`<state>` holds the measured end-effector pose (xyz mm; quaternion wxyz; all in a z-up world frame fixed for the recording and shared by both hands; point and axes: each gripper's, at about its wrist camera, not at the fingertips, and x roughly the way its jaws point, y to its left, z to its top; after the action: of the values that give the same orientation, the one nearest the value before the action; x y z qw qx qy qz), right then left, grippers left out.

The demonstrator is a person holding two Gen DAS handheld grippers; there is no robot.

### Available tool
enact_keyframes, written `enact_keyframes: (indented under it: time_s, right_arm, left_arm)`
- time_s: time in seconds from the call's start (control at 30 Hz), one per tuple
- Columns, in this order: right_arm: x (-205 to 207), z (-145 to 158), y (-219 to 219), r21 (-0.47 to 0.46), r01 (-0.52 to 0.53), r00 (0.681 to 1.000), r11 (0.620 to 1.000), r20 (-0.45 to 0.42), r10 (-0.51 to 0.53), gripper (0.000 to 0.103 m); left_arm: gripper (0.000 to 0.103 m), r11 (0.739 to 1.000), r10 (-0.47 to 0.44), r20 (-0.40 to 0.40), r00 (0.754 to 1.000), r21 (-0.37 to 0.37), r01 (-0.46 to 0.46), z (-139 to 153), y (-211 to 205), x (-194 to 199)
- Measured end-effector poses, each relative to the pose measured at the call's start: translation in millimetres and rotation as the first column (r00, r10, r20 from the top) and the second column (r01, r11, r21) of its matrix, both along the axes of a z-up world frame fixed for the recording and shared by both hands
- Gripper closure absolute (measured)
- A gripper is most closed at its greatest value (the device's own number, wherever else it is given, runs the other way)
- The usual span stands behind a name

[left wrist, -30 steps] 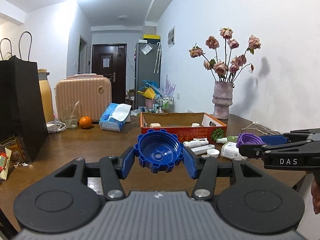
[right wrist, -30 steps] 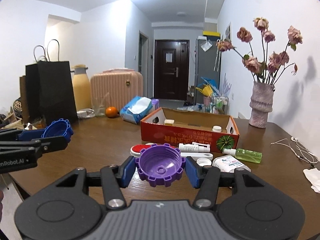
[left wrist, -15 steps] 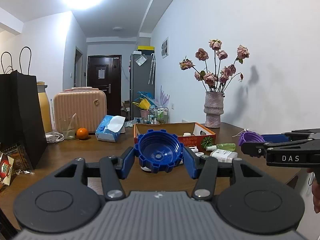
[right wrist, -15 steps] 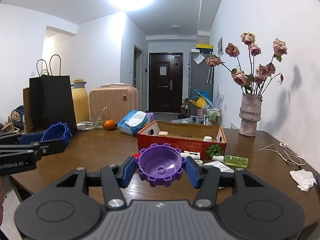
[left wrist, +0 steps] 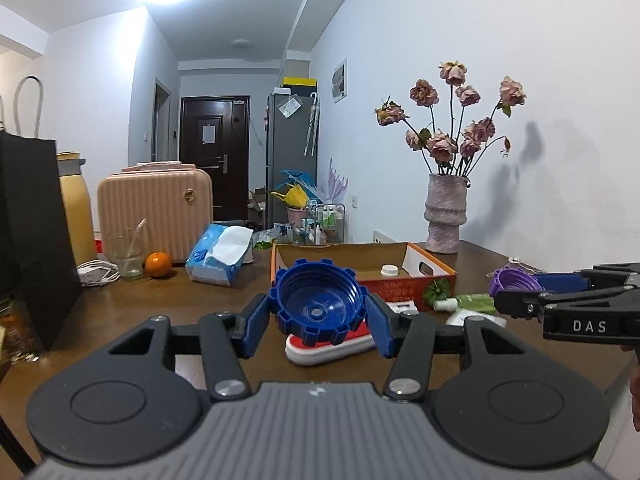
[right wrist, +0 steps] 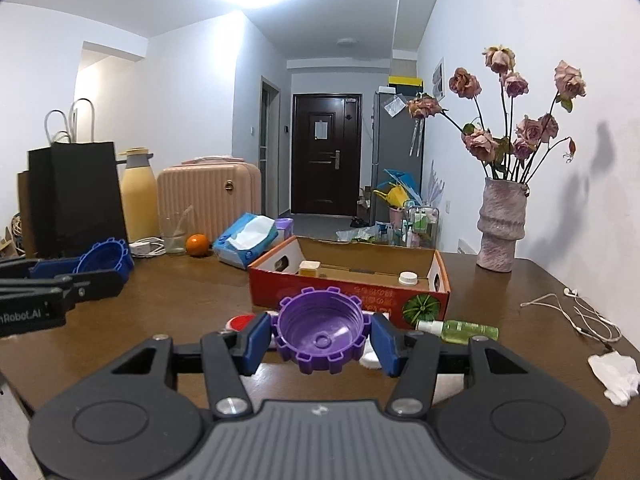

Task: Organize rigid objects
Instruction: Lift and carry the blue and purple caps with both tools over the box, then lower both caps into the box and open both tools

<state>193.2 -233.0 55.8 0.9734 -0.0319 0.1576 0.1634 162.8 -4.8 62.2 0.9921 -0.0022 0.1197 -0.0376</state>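
Note:
My left gripper [left wrist: 318, 314] is shut on a blue toothed cap [left wrist: 318, 304], held above the wooden table [left wrist: 160, 304] with its hollow side toward the camera. My right gripper [right wrist: 322, 338] is shut on a purple toothed cap [right wrist: 320, 330], held the same way. Each gripper shows at the edge of the other's view: the purple cap [left wrist: 510, 280] at the right, the blue cap [right wrist: 106, 258] at the left. Beyond both stands an open red cardboard box [right wrist: 348, 288] holding a white-capped bottle [right wrist: 408, 278] and a small pale box [right wrist: 309, 267].
In front of the box lie a red-and-white lid [left wrist: 328, 350], a green spray bottle [right wrist: 460, 328] and small white containers. A vase of dried roses [right wrist: 500, 228], tissue pack [right wrist: 248, 240], orange [right wrist: 197, 244], glass, suitcase, black bag, earphones [right wrist: 576, 312] and crumpled tissue [right wrist: 614, 376] crowd the table.
Both grippers drew back from the box and then came toward it again, ending slightly higher. Each still holds its cap.

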Motion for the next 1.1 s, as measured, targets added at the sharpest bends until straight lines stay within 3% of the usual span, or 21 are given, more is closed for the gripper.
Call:
enact_keyframes:
  time_s: [0.5,0.8,1.1]
  right_arm:
    - [161.2,9.9,-7.1,-0.006,-0.028,0.999,1.0,-0.024,0.027,0.049]
    - [268.0,13.1,-11.2,0.068,-0.106,0.988,0.992,-0.102,0.113,0.049]
    - [401.4,-7.6,-12.5,0.06,-0.115,0.955,0.991,-0.267,0.127,0.049]
  left_arm:
    - [0.049,0.996,-0.079,-0.002,0.997,0.033,0.079,19.5,0.3,170.8]
    - [0.049,0.997,-0.076,-0.163,0.984,-0.038,0.071,-0.3,14.9,294.4]
    - [0.049,0.996,-0.086,-0.32,0.943,-0.059,0.071,-29.9,22.1,431.3]
